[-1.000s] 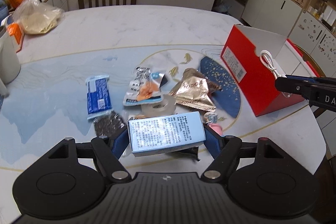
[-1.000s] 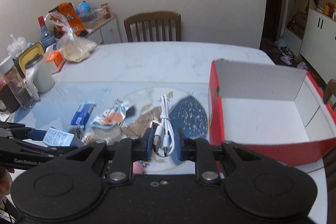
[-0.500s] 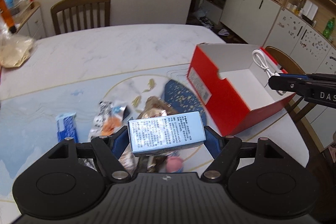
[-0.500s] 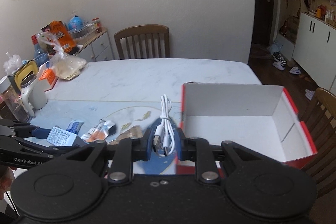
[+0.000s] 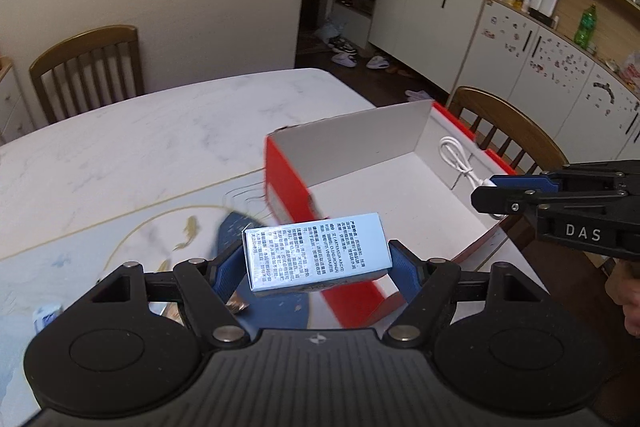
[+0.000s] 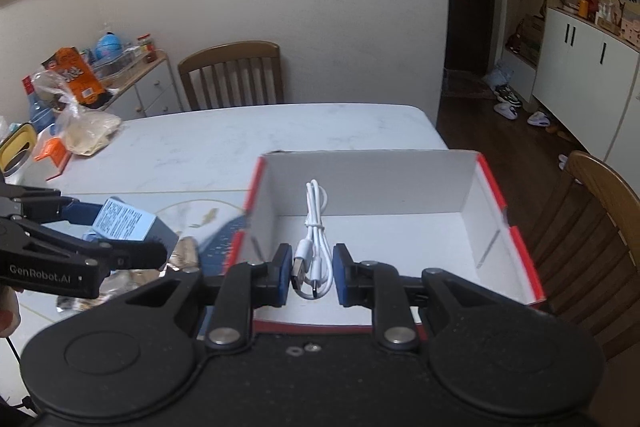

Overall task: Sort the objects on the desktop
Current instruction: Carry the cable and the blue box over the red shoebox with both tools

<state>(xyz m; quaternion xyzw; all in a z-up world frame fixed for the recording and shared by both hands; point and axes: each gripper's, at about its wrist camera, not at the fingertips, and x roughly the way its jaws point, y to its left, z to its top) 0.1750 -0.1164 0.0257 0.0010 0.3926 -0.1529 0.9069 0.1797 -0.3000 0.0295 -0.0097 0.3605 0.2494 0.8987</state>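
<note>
Your right gripper pinches the coiled white cable between its blue pads, fingers drawn in on the plug end. The cable's long axis runs straight ahead, away from the fingers, and it hangs over the open red box, above the near part of the white floor. In the left wrist view, the same gripper comes in from the right, over the box's right wall.

Your left gripper clamps the pale blue carton by its short ends, long axis crosswise between the fingers, printed face up. It sits above the table, at the box's near-left corner, still outside the red wall. The box opening lies ahead and to the right of it.

Judgement: the right hand is nearer a drop; the cable looks clear to go in by spreading the fingers. The carton needs a carry forward and right over the wall first.

Snack wrappers remain on the table left of the box, partly hidden behind the left gripper, unsorted.
</note>
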